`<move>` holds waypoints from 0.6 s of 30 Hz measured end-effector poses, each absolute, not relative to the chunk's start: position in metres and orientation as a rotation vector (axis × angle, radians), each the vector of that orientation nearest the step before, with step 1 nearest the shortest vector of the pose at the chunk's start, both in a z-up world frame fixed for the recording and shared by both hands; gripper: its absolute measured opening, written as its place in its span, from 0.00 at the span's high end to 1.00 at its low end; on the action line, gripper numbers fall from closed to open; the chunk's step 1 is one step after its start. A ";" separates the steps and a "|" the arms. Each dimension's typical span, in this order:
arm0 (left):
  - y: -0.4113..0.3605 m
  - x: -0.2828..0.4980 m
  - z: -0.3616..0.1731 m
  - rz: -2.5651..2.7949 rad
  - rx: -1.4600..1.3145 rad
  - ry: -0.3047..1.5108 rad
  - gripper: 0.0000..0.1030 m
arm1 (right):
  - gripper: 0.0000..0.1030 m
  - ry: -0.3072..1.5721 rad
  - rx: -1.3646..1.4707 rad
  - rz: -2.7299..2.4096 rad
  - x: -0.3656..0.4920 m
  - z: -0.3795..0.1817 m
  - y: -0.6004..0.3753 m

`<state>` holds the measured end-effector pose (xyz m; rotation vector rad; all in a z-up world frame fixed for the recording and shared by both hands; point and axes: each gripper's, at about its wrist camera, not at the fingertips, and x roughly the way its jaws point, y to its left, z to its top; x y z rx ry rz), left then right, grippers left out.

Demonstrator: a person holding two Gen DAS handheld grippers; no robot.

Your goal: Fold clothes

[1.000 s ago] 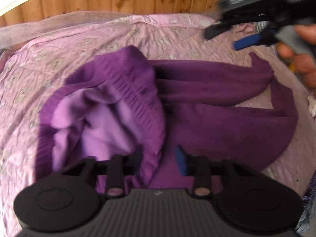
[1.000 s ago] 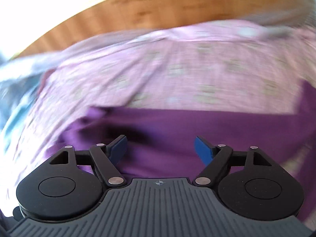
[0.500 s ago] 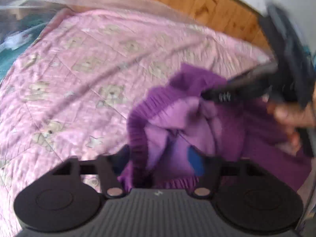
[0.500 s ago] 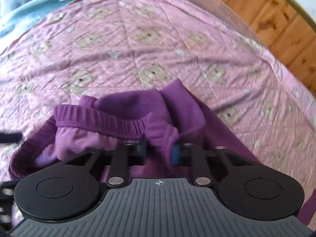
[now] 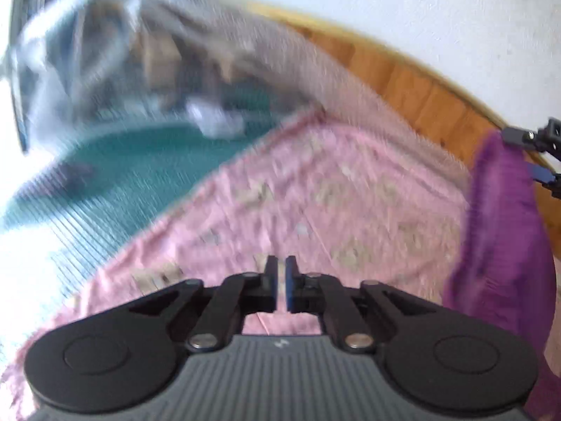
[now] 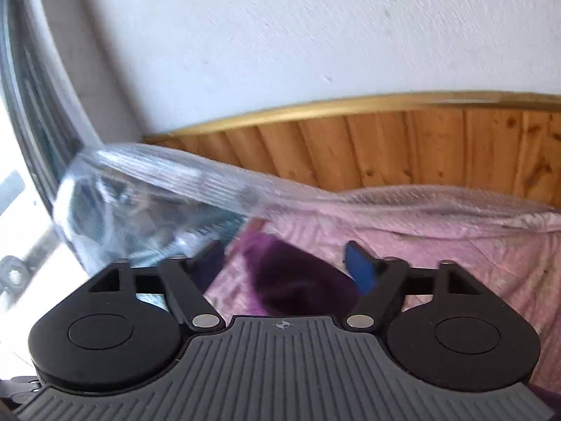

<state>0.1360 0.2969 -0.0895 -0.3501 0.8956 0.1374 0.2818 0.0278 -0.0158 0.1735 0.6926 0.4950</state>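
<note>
Black hand-held gripper (image 5: 281,284), ribbed grey body, blue pads (image 6: 361,270), silver pivot screws

White wall (image 6: 280,28), wooden headboard (image 6: 403,144), pink bedspread (image 5: 315,203)

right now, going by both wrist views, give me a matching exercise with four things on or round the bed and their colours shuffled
Things:
1. garment
2. bedspread
3. headboard
4. wall

Colours:
A. white
B. purple
C. orange-brown wood
D. pink

Pairs: 1-B, 2-D, 3-C, 4-A
</note>
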 end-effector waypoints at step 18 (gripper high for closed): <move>0.204 0.141 -0.217 -0.231 -0.534 1.191 0.83 | 0.22 1.145 0.325 0.259 0.071 -0.175 -0.112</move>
